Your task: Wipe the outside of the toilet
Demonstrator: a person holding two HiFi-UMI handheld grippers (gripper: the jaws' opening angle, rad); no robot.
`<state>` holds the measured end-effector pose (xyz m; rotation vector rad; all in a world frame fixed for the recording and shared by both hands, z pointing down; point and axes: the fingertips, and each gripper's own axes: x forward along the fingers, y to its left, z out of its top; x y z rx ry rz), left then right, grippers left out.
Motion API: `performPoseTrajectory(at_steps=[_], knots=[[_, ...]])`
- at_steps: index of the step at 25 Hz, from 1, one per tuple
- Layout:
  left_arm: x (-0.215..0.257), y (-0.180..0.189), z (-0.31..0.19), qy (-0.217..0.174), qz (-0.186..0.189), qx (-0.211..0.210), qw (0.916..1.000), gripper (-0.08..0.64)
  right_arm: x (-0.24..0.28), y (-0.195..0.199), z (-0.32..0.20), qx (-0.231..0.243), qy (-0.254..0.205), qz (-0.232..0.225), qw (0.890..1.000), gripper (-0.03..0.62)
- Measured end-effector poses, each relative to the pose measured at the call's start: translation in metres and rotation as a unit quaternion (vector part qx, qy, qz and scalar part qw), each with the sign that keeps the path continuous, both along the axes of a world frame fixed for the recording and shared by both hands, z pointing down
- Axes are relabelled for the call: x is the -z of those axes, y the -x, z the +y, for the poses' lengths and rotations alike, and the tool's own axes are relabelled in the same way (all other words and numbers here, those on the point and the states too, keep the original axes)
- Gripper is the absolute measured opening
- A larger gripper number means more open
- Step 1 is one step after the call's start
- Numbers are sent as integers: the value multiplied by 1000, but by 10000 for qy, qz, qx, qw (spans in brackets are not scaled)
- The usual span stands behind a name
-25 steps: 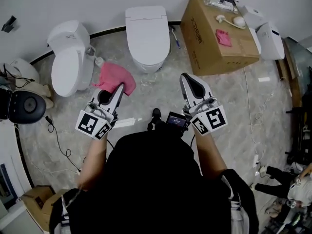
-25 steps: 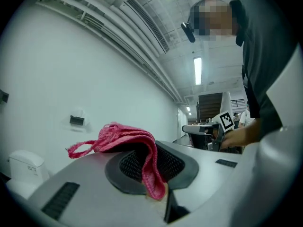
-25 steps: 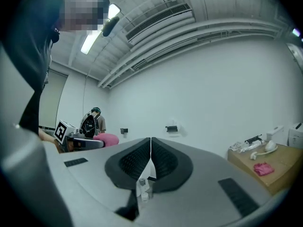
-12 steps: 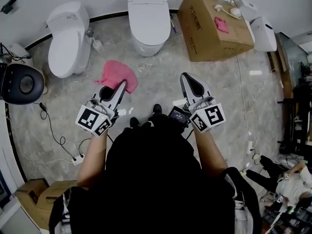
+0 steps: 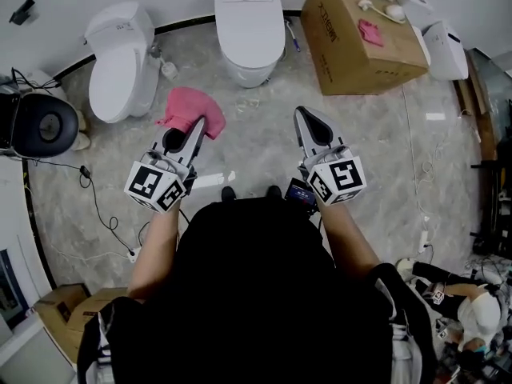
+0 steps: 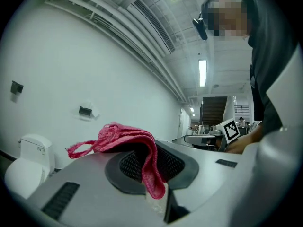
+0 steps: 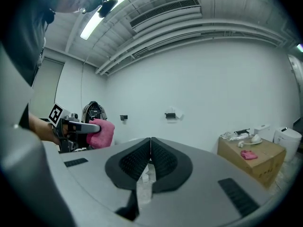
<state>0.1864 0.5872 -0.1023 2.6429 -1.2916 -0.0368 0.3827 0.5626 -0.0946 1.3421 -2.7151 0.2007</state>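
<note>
Two white toilets stand against the far wall: one toilet (image 5: 120, 58) at the left and another toilet (image 5: 250, 30) in the middle. My left gripper (image 5: 200, 125) is shut on a pink cloth (image 5: 190, 110), which hangs over the floor short of both toilets. In the left gripper view the pink cloth (image 6: 124, 145) is pinched between the jaws and drapes over them, with the left toilet (image 6: 26, 167) low at the left. My right gripper (image 5: 305, 118) is shut with nothing in it, held level to the right. The right gripper view shows the left gripper's cloth (image 7: 102, 132).
A large cardboard box (image 5: 364, 34) with a pink rag (image 5: 371, 32) and small items on top stands at the back right. A black round stool (image 5: 42, 125) is at the left. Cables (image 5: 100, 222) trail over the marble floor. Another white appliance (image 5: 444, 50) sits beside the box.
The view has shifted slightly; the toilets and box sit a little differently in frame. Both grippers hold the same pose, the left still clamping the pink cloth.
</note>
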Motion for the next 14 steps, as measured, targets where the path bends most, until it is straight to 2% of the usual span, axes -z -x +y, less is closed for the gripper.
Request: performPoseTrajectory(at_steps=[9, 14], knots=[[3, -59, -25, 303, 90, -566, 9979, 57, 1, -57, -13, -300, 68, -123, 9995, 32], [11, -89, -36, 332, 117, -858, 9957, 57, 11, -79, -28, -350, 11, -90, 9993, 34]])
